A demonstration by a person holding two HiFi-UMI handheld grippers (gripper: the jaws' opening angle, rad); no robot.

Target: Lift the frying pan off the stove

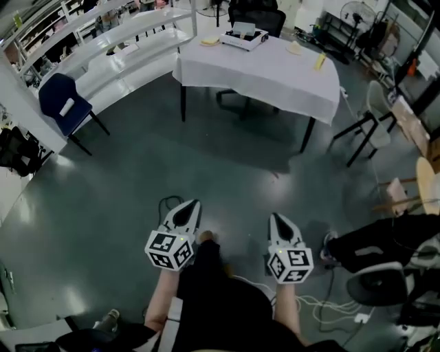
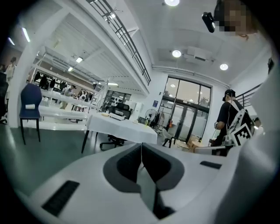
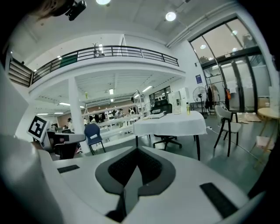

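Far ahead stands a table with a white cloth (image 1: 275, 75). On its far side sits a flat white appliance (image 1: 242, 36) that may be the stove; I cannot make out a frying pan from here. My left gripper (image 1: 194, 202) and right gripper (image 1: 275, 216) are held low in front of the person, well short of the table, both pointing toward it. Both are shut with nothing between the jaws. The left gripper view shows its jaws (image 2: 141, 149) closed and the table (image 2: 122, 127) in the distance. In the right gripper view the jaws (image 3: 136, 154) meet too, with the table (image 3: 170, 124) beyond.
Grey floor lies between me and the table. A blue chair (image 1: 65, 104) stands at the left by long white benches (image 1: 130, 51). Chairs (image 1: 368, 127) stand at the right, and a black office chair (image 1: 256, 15) behind the table. Cables (image 1: 323, 302) trail on the floor near the person's feet.
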